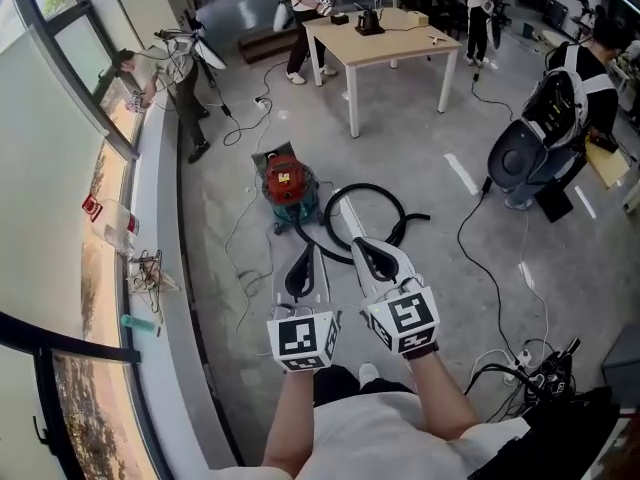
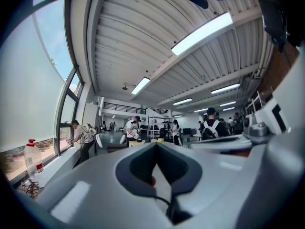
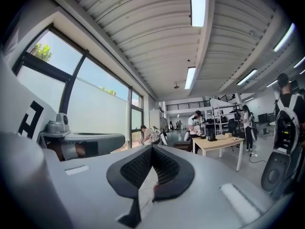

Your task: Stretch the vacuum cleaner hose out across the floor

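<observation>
Inspecting the floor ahead, we find the hose [image 1: 372, 187] lying in a curled loop just right of the red vacuum cleaner [image 1: 288, 186], beyond both grippers and well apart from them. We judge it light, ribbed and springy, likely to recoil when pulled. The best hold looks to be near its free end, which appears to point right. While coiled it has no single long axis. The left gripper [image 1: 305, 256] and right gripper [image 1: 362, 250] are closed on nothing, side by side.

Head view downward; gripper views level
</observation>
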A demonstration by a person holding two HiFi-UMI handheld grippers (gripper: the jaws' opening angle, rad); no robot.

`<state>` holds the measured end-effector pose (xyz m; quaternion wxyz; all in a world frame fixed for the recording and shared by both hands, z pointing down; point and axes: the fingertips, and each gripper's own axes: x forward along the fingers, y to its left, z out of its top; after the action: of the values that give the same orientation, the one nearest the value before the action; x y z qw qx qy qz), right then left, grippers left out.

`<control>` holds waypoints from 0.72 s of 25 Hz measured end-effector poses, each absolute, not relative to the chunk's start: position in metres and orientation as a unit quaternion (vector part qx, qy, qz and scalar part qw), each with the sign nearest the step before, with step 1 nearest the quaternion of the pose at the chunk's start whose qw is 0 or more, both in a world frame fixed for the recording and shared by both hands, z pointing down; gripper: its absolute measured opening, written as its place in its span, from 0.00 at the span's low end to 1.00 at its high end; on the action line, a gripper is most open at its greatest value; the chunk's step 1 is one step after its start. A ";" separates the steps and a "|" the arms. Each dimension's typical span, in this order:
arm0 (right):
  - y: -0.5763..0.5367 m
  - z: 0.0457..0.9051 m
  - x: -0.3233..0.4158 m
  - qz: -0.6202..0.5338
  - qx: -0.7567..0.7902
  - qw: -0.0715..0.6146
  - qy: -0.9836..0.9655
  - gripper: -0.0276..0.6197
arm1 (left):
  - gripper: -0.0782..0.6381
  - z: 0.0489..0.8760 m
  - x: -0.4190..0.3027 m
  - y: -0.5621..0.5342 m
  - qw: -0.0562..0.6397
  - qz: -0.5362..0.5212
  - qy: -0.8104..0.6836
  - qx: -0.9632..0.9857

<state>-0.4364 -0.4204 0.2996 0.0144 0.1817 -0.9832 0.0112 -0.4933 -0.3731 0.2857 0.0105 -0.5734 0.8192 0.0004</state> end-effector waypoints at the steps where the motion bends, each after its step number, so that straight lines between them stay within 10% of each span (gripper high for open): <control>1: -0.428 0.307 -0.444 0.012 0.178 0.023 -0.984 0.04 | 0.11 0.290 -0.501 -0.383 0.006 -0.002 0.820 -0.573; 18: -0.678 0.360 -0.589 0.004 0.274 0.096 -0.957 0.04 | 0.11 0.351 -0.666 -0.644 -0.032 0.015 0.764 -0.644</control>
<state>-0.5893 -0.6781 0.3598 0.0965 0.2741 -0.9569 0.0040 -0.6663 -0.6440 0.3505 -0.0317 -0.6441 0.7641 0.0146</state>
